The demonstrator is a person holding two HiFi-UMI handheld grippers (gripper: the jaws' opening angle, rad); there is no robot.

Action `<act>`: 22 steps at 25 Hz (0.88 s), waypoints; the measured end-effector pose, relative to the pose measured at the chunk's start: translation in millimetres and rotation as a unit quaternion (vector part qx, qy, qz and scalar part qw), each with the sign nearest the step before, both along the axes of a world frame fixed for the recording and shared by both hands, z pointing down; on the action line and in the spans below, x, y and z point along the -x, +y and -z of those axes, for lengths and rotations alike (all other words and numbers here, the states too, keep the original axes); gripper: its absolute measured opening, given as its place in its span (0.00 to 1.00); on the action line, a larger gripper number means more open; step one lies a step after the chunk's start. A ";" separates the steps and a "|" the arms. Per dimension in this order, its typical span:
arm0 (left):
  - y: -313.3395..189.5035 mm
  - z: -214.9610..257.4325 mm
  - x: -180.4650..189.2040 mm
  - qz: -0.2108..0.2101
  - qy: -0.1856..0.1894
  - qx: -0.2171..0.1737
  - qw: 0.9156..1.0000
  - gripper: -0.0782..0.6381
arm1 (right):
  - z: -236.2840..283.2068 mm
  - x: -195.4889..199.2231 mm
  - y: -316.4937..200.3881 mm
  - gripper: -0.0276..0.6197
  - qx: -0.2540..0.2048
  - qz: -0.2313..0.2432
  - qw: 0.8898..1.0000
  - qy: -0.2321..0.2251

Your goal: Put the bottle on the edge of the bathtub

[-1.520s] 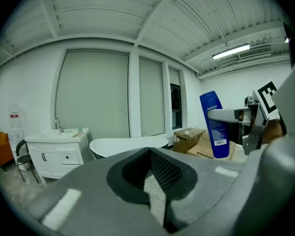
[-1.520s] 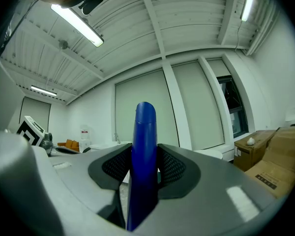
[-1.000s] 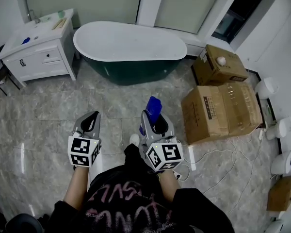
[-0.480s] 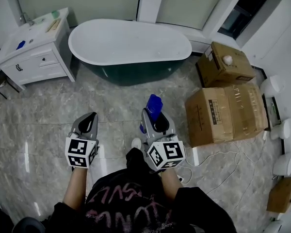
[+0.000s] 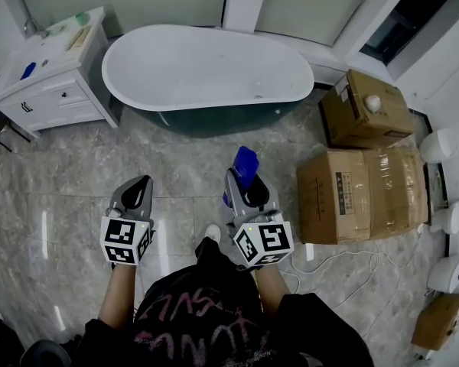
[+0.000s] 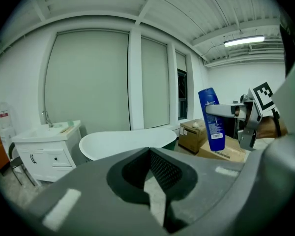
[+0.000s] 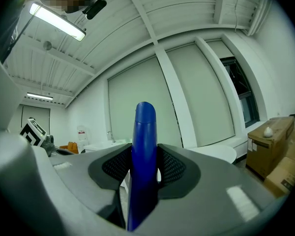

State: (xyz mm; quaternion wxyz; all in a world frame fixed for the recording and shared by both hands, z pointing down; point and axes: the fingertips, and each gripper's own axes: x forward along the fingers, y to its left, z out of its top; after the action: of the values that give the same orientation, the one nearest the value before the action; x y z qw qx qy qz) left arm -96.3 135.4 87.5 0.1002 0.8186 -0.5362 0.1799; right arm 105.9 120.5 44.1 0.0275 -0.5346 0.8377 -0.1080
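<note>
The right gripper (image 5: 242,192) was pinching a blue bottle (image 5: 245,164) between its pads, which pressed on the bottle's two sides at about mid-height; the bottle stood upright in the grip, its rounded cap rising above the jaws and its labelled body hanging below them. The left gripper (image 5: 142,183) had its jaws pressed together at the tips with nothing between them. The person held both grippers out over the grey marbled floor (image 5: 69,182), side by side and apart, the left one tipped somewhat downward and the right one about level. The bottle was therefore in the air, well short of the bathtub (image 5: 214,108), and its white rim was bare. The tub, white inside and dark green outside, stood along the far edge of the floor beneath the tall windows. A white vanity cabinet (image 5: 57,98) occupied the far left corner of the floor, just beside the tub's left end. Two cardboard boxes (image 5: 363,193) sat near the right edge of the floor, and a white cable (image 5: 344,252) trailed across the floor beside the nearer box.
</note>
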 end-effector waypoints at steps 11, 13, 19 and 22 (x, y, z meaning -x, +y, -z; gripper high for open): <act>-67.8 -0.4 -17.3 0.033 -0.009 0.013 0.999 0.11 | -3.5 -18.7 -80.3 0.33 0.005 0.034 0.999 -0.011; -73.0 -0.9 -21.6 0.034 -0.012 0.013 0.999 0.11 | -5.2 -22.0 -87.3 0.33 0.005 0.037 0.999 -0.011; -87.5 2.5 -23.6 0.041 -0.016 0.010 0.999 0.11 | -6.6 -26.3 -101.9 0.33 0.005 0.040 0.999 -0.015; -92.1 3.8 -25.1 0.043 -0.016 0.008 0.999 0.11 | -6.8 -29.6 -106.0 0.33 0.003 0.038 0.999 -0.015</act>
State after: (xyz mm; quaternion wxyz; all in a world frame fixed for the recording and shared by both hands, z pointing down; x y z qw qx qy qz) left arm -71.3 43.3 83.8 0.1055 0.7906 -0.5715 0.1929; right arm 135.5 14.6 50.8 0.0346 -0.5006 0.8567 -0.1196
